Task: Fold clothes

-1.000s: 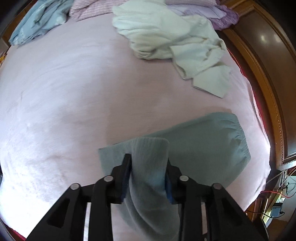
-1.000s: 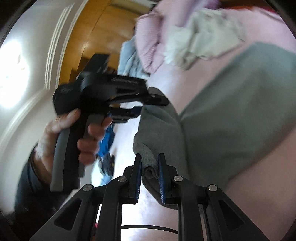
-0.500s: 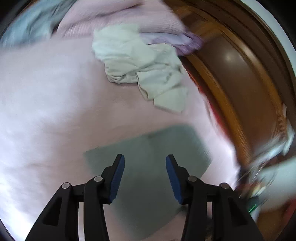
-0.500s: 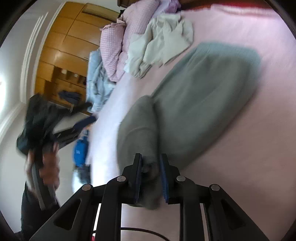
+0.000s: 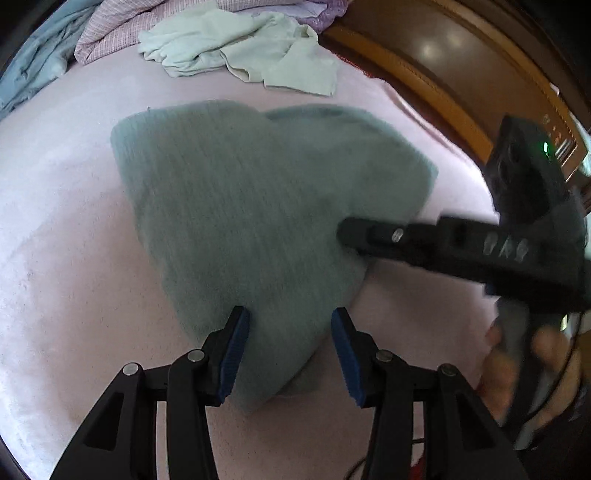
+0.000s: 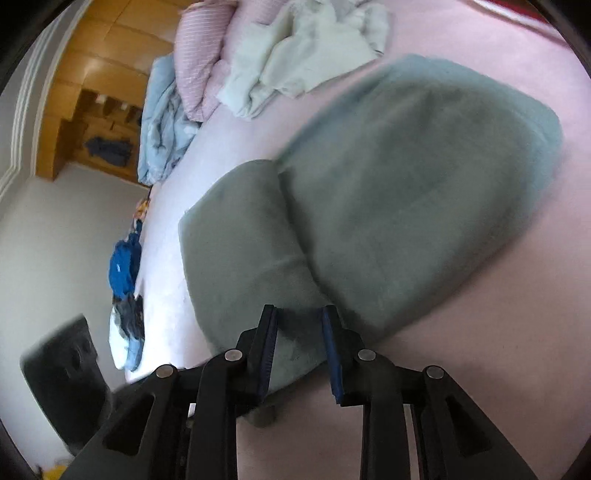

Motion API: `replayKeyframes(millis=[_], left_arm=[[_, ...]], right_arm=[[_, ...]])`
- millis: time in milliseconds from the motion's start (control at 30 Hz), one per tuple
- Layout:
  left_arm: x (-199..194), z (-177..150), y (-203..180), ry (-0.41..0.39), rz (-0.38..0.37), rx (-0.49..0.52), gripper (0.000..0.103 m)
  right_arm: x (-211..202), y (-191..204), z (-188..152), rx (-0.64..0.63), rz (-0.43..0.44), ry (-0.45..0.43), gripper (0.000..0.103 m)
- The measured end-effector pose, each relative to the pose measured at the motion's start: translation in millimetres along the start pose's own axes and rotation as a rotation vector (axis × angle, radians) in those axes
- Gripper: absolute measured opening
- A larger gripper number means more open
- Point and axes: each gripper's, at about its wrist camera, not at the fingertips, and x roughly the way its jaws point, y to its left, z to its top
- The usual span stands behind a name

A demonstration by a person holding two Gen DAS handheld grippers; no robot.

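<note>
A grey-green fleece garment (image 5: 258, 206) lies folded over on the pink bed (image 5: 66, 258), one flap laid across the other along a seam (image 6: 295, 236). My left gripper (image 5: 288, 343) hovers open just above its near corner, with nothing between the blue pads (image 5: 234, 350). My right gripper (image 6: 300, 332) is at the garment's (image 6: 406, 184) near edge, jaws narrow with cloth between them. In the left wrist view the right gripper (image 5: 347, 232) comes in from the right, its tip on the garment, held by a hand (image 5: 517, 354).
A crumpled pale-green garment (image 5: 240, 48) lies at the far side of the bed, beside a pink checked pillow (image 5: 110, 33) and light-blue cloth (image 5: 33, 70). A wooden bed frame (image 5: 424, 85) runs along the right. Blue clothes (image 6: 123, 266) lie off the bed's left edge.
My left gripper let go of the garment corner and drew back, open. The right gripper carried its corner across and down, so the garment now lies folded on the bed.
</note>
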Motion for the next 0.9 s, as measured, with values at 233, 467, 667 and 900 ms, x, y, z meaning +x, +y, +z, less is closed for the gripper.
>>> replayKeyframes(millis=[233,467,667,900], left_arm=[[-47.4,-15.2,20.2,-0.155,-0.096,-0.033,0.043],[-16.1,-26.4,21.6,-0.085,-0.094,-0.071,0.043],[-9.5,-29.1,19.8,-0.078,-0.117,-0.051,0.049],[-44.2,-32.2,40.6,-0.153,-0.184,-0.111,0.051]], right_arm=[[-38.5,35.2,30.3,-0.093,0.172,-0.08,0.039],[47.0,67.1,75.9,-0.179,0.109,0.112,0.039],[91.1,41.4,95.7,-0.176,-0.06,0.177,0.017],[36.4,64.8,77.9,-0.254,0.045,0.068,0.021]])
